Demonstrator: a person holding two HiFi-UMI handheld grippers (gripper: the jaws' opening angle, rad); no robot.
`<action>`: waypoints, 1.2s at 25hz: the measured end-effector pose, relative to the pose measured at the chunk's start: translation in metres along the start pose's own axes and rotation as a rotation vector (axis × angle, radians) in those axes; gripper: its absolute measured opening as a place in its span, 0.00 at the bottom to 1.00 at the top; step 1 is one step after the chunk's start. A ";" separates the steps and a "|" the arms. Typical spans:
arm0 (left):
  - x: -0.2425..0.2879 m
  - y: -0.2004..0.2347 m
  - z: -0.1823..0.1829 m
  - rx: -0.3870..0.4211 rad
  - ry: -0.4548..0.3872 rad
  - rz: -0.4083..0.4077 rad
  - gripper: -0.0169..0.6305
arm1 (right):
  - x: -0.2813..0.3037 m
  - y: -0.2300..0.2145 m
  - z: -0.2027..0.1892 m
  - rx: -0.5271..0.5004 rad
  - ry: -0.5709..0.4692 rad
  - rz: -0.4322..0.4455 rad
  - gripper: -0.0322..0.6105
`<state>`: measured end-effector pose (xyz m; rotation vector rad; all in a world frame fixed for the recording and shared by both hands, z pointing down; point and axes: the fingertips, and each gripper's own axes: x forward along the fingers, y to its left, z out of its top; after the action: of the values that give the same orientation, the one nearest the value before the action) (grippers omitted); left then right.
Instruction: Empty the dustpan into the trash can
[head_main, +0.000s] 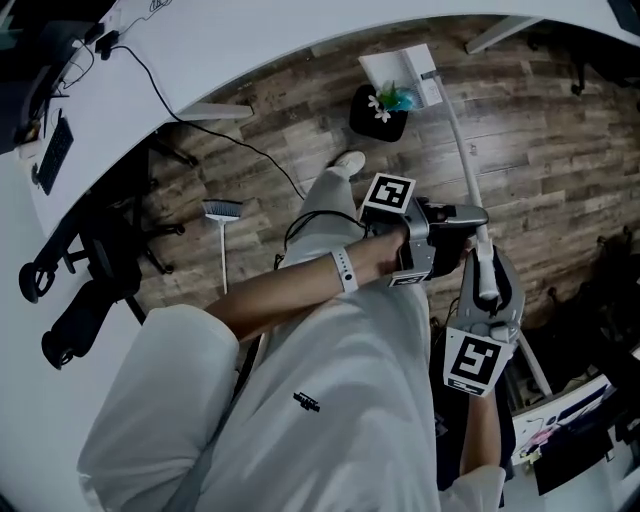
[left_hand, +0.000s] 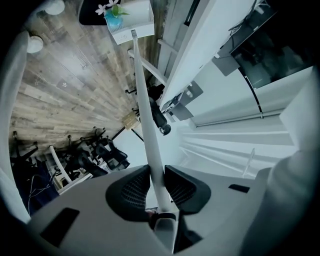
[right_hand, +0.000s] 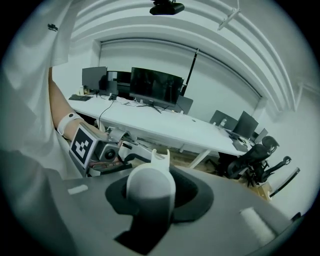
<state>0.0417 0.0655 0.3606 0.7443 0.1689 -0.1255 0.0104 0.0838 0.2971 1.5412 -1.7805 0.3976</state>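
While I carry the long-handled dustpan (head_main: 398, 72) with both grippers, my left gripper (left_hand: 156, 172) has its fingers (left_hand: 131, 192) clamped narrow on the white pole (head_main: 462, 160), and my right gripper (right_hand: 157, 185) is closed round the rounded handle end (right_hand: 149, 195). The pan sits at the rim of the black trash can (head_main: 372, 120) on the wooden floor (head_main: 560, 150). A white flower (head_main: 380, 105) and a blue scrap (head_main: 400, 98) lie at the can's mouth.

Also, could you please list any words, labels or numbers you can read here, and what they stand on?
No text here can be read.
Shirt logo: too small to read.
Papers: print too small.
Marker cubes: square patterns only, no letters.
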 end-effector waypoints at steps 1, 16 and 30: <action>-0.001 0.000 0.001 0.000 -0.006 -0.010 0.18 | 0.000 0.001 0.000 -0.015 -0.002 0.005 0.23; -0.012 -0.016 0.004 -0.003 -0.053 -0.149 0.17 | 0.003 0.012 0.012 -0.246 -0.006 0.055 0.23; -0.020 -0.019 -0.001 -0.028 -0.051 -0.209 0.16 | -0.003 0.022 0.011 -0.330 -0.026 0.049 0.23</action>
<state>0.0190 0.0533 0.3510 0.6936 0.1995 -0.3404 -0.0139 0.0843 0.2924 1.2776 -1.8027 0.0993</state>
